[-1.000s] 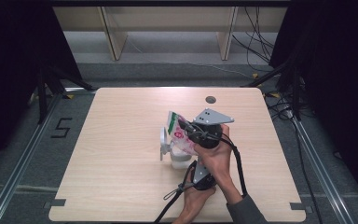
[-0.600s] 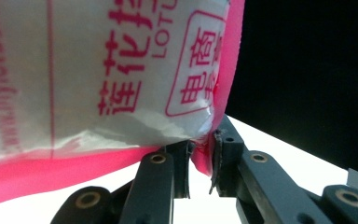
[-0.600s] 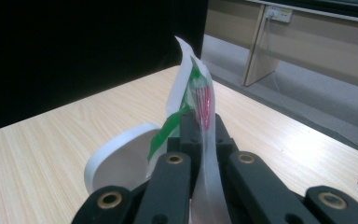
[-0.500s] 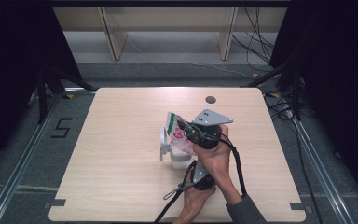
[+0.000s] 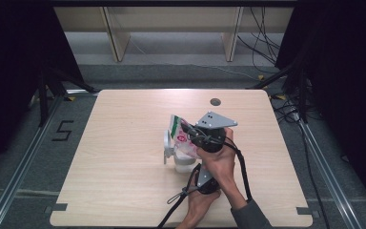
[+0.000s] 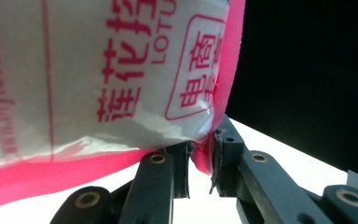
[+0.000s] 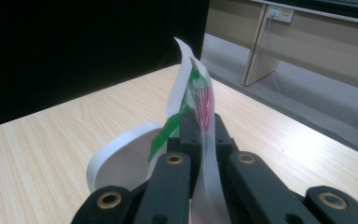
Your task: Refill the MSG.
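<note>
**Both grippers pinch one packet above the white cup**

A plastic packet (image 5: 180, 138) with pink and green print hangs tilted just above a white cup (image 5: 183, 162) near the middle of the worktop (image 5: 124, 191). The right gripper (image 5: 194, 135), on the far side of the cup, is clenched on the packet's upper edge; in the right gripper view the thin film (image 7: 200, 102) stands upright between its closed jaws, with the cup's rim (image 7: 116, 147) low and to the left. The left gripper (image 6: 200, 154), on the near side of the cup below the other hand, grips the packet's pink bottom corner (image 6: 204, 156), its jaws pressed on the sealed edge.

The packet's long axis therefore runs from the near gripper up and away to the far one, directly over the cup. Any tearing or tipping, I judge, depends on keeping the lower end over the cup's mouth.
</note>
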Demonstrator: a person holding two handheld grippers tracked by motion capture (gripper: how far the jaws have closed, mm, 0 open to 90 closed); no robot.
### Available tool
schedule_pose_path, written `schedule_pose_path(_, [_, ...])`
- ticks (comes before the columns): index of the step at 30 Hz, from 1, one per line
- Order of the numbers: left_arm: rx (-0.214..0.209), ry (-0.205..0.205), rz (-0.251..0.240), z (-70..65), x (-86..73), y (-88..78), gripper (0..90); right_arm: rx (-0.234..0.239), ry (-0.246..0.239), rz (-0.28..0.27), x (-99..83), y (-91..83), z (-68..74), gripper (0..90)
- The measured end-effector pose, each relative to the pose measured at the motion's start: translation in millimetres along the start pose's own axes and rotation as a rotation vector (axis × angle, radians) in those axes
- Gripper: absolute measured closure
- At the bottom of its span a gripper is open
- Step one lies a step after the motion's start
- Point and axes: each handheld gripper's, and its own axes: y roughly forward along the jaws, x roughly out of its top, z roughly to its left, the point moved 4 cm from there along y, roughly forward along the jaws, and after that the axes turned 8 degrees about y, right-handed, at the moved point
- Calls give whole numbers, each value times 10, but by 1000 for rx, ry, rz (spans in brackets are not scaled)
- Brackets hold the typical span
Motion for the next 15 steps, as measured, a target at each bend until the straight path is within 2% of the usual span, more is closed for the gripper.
schedule_pose_path(1, [0,0,0,0,0,0,790,0,-23,4,5,-1,-10,891])
schedule_pose_path(4, [0,1,2,9,2,0,790,3,-31,1,7,7,-4,891])
schedule_pose_path(8, [3,0,-8,6,3,9,790,6,-30,12,3,8,-2,891])
schedule_pose_path(9, [0,-37,-29,-15,13,26,790,-1,-32,8,2,9,-9,891])
schedule_pose_path(11, [-1,-36,-29,-16,14,27,790,0,-25,8,-2,9,-3,891])
schedule_pose_path(12, [1,-12,-20,-3,9,16,790,2,-32,4,5,10,-3,891])
schedule_pose_path(15, [8,-35,-27,-21,16,26,790,-1,-10,13,2,-3,-1,891])
